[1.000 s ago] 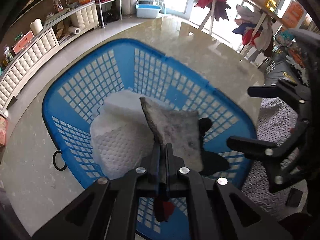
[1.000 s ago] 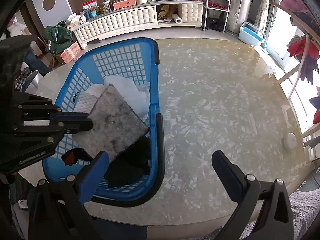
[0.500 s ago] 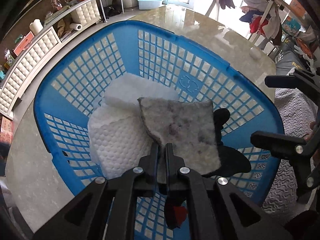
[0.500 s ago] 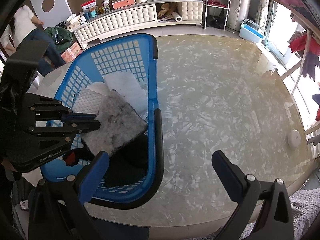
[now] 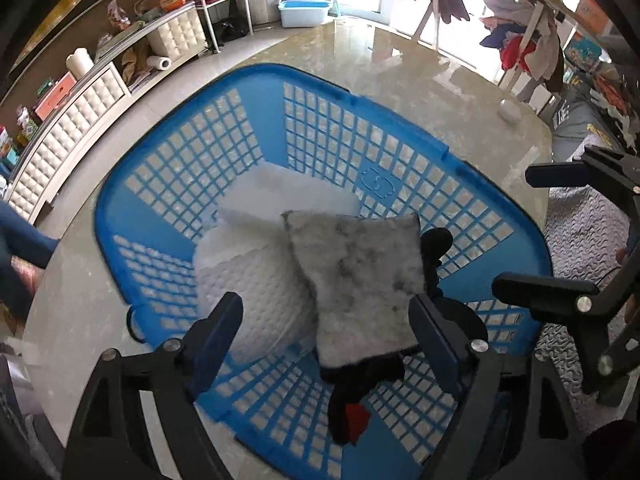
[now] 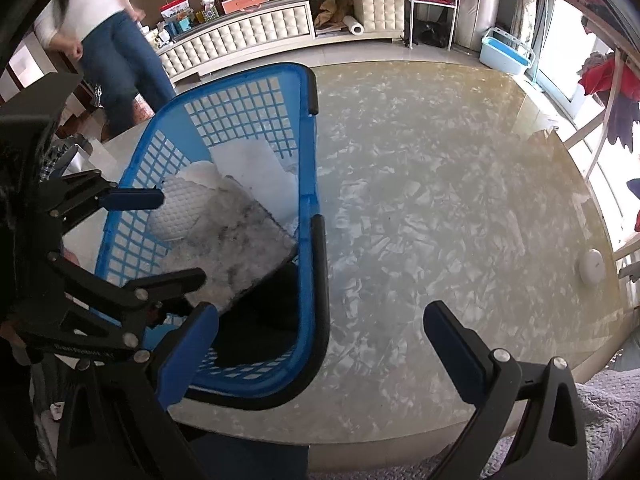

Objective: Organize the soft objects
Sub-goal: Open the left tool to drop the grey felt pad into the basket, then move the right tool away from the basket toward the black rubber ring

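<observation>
Your left gripper [image 5: 324, 320] hangs over the blue basket [image 5: 256, 92], its 2 fingers [image 5: 218, 332] spread wide apart and gripping nothing. On the left of the basket's floor you have a white dimpled pad [image 5: 248, 280], with a smooth white sheet [image 5: 296, 196] lying behind it toward the far wall. Just to the right, the grey mottled pad [image 5: 360, 272] lies tilted, its left edge overlapping the dimpled pad and its near edge resting on a black soft item [image 5: 360, 376] that carries a red patch [image 5: 356, 418]. The grey pad sits between your open fingers but touches neither. Further right, your right gripper [image 5: 560, 232] shows beyond the basket's rim, above a grey quilted cloth [image 5: 576, 240].

From your right wrist, the left gripper [image 6: 160, 240] stands at the left over the basket [image 6: 316, 280], with the grey pad [image 6: 240, 252] lying loose below it against the basket's right wall, above the black item [image 6: 272, 308]. The basket rests on the left part of the marbled table [image 6: 440, 180]. Your right gripper [image 6: 320, 340] is held wide open and empty, its left finger [image 6: 188, 356] over the basket's near corner and the other over bare tabletop. A small white round object [image 6: 593, 268] sits near the table's right edge.
</observation>
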A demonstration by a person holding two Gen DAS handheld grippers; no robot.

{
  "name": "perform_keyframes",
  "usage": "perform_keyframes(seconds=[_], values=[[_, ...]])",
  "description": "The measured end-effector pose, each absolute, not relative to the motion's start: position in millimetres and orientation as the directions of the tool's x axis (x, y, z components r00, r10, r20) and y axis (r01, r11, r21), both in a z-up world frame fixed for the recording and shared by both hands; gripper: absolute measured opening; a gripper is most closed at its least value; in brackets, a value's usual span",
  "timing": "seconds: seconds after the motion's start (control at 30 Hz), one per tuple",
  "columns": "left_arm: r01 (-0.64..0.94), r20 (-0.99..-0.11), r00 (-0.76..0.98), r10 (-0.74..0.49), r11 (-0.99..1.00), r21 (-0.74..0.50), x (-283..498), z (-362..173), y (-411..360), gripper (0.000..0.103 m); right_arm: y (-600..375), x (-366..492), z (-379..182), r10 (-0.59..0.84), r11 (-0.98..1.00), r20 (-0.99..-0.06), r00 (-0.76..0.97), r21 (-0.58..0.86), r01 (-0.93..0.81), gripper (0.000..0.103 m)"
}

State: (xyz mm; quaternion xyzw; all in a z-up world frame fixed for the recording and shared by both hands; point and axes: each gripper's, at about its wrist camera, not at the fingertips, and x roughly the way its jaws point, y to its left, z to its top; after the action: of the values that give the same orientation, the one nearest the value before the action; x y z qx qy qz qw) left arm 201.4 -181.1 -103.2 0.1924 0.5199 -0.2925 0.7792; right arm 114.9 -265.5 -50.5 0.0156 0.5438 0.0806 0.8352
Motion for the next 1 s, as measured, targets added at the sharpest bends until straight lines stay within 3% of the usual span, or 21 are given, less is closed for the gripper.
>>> perform_keyframes(seconds=[0.4,0.77,1.0], values=[[0.537,-0.899,0.321,-0.297,0.839,-0.085,183,-53,-96,0.089,-215,110,-12,0.154,0.978,-0.891,0.427,0.077,-0.194,0.103],[0.372,-0.913,0.347,-0.214,0.925,-0.075,162,-59,17,0.089,-120,124,-9,0.228,0.931,-0.889,0.397,0.079,-0.357,0.103],[0.256,-0.919,0.36,-0.161,0.964,-0.069,154,-72,84,0.095,-61,147,-19,0.268,0.893,-0.895,0.357,0.092,-0.441,0.103]])
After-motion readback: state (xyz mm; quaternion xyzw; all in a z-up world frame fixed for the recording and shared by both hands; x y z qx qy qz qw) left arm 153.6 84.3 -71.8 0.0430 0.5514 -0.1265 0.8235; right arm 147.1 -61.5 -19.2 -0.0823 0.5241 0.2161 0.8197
